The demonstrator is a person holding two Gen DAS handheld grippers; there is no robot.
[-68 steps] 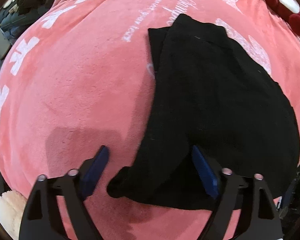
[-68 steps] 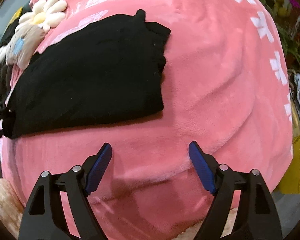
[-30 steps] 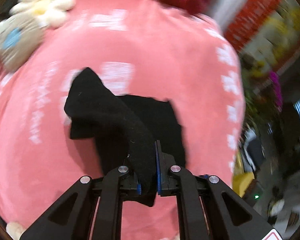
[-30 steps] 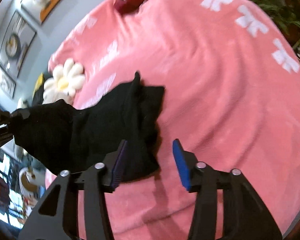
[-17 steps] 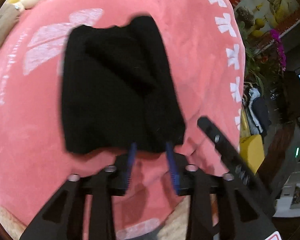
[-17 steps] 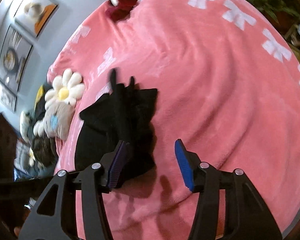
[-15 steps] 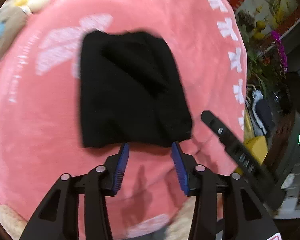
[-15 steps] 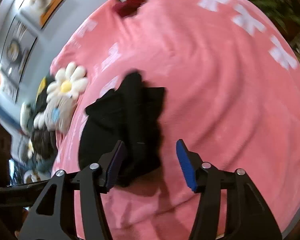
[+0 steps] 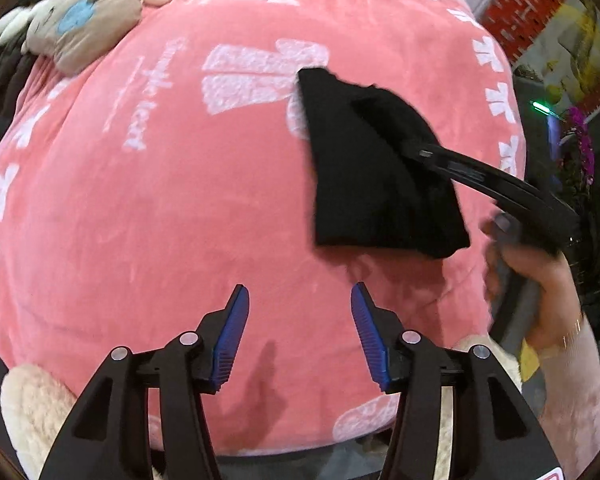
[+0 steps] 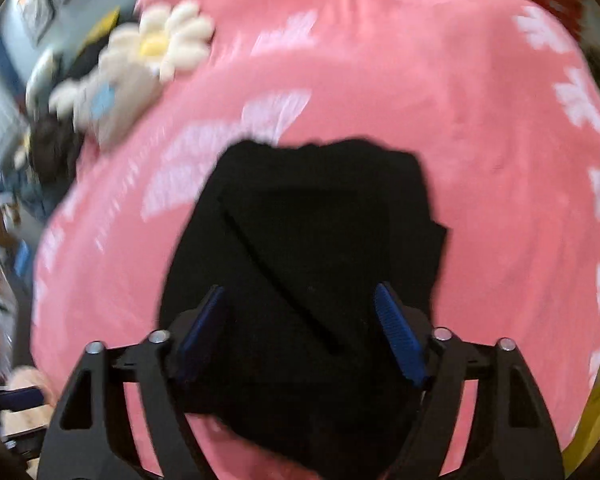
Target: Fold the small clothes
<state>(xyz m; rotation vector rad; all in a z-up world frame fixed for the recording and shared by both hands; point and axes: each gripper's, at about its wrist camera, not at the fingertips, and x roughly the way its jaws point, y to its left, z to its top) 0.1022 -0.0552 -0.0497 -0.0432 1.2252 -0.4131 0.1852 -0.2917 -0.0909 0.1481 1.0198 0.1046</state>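
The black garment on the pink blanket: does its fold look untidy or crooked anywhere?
Somewhat. The black garment lies folded on the pink blanket, but its top layer sits diagonally, leaving a slanted ridge and uneven far edges. The right claw hovers open over it; the left claw is open, clear of it.

I see a plain black garment (image 9: 374, 168) on a pink blanket (image 9: 148, 216) printed with white bows and script. My grippers are black with blue pads (image 9: 234, 332). A white daisy cushion (image 10: 168, 40) has a yellow centre; my sleeve (image 9: 580, 396) is pale pink.
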